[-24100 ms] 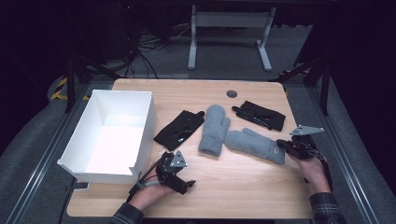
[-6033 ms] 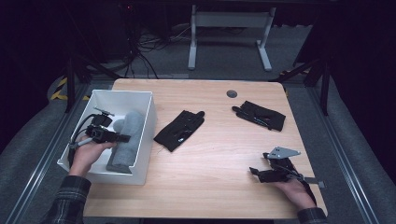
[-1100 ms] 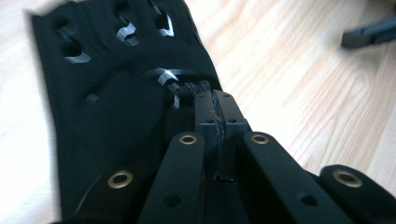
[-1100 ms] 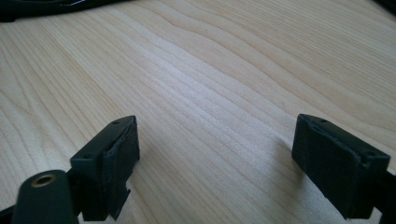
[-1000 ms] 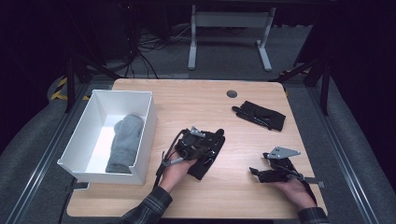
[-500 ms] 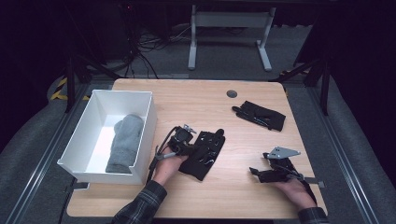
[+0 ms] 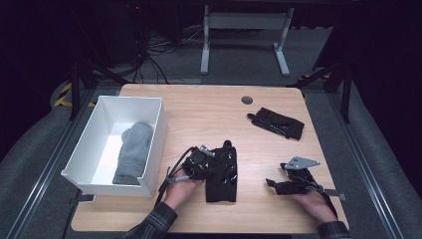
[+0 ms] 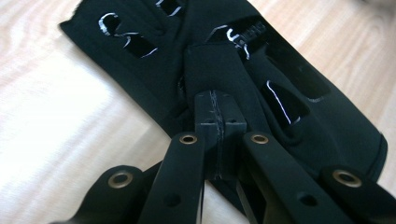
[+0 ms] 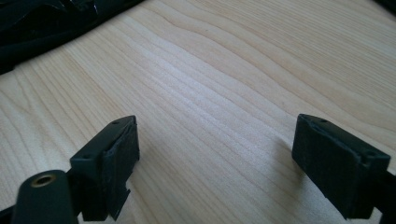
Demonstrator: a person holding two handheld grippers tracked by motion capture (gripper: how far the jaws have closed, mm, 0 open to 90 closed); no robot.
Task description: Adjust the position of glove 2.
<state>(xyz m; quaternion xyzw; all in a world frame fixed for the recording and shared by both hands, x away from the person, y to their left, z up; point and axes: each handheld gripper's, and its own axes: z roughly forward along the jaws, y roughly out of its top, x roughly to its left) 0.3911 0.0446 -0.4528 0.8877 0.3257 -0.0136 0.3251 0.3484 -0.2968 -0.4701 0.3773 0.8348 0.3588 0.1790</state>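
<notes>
Left gripper (image 7: 211,167) slides toward 7 o'clock since half-second-earlier frame, black glove (image 7: 222,172) dragged along. Table (image 7: 199,107) wide; white box (image 7: 152,144) at 9 o'clock, grey mitten (image 7: 133,152) inside. Second black glove (image 7: 277,123) at 2 o'clock. Black glove lies flat near centre, left gripper pressed together, pinching its fabric. Right gripper (image 9: 215,158) spread, at 4 o'clock over bare wood.

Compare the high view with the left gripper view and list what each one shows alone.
High view alone: the white bin holding grey mittens, a second black glove and the open right hand-held gripper. Left gripper view alone: glossy markings on the glove and the pads pressed together. Shared: the left hand-held gripper on the black glove, on the wooden table.
</notes>
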